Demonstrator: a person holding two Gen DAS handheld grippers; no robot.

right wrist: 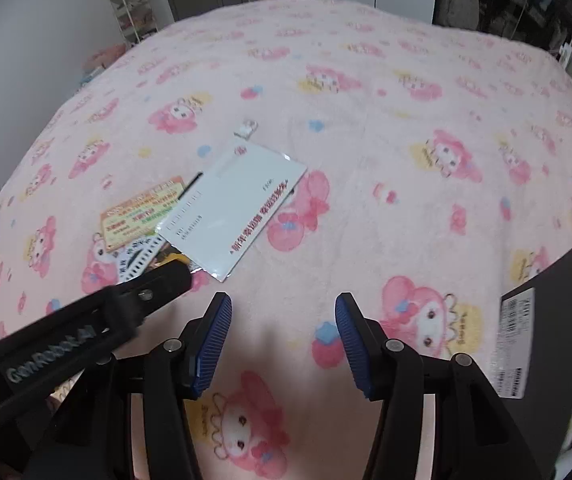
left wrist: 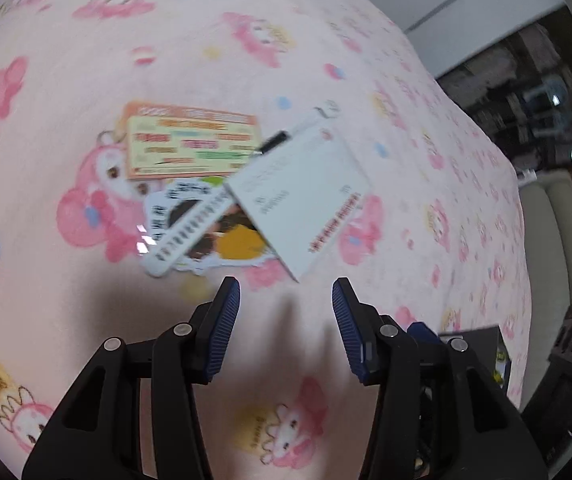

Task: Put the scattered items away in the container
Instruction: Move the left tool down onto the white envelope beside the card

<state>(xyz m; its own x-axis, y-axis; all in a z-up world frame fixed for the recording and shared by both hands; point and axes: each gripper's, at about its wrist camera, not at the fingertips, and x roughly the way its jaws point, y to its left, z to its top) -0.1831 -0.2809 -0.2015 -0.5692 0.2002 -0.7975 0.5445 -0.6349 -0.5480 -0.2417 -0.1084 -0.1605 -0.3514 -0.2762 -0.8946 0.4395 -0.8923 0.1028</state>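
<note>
Two black grippers with ribbed blue pads hang over a pink fleece blanket printed with cartoon rabbits. Left gripper: fingers parted, nothing between them, pointed down at the scattered pile just ahead. Right gripper: fingers held apart, nothing gripped, bare blanket below. Pile, near the blanket's middle: a white rectangular envelope with red lettering on top; an orange-bordered yellow printed card beside it; a white comb-like strip with black marks lying over a glossy die-cut sticker sheet; a black-capped pen against the envelope's edge. Small white packet lies apart, beyond the envelope. Black open box, the container, stands at the right, well apart from the pile.
</note>
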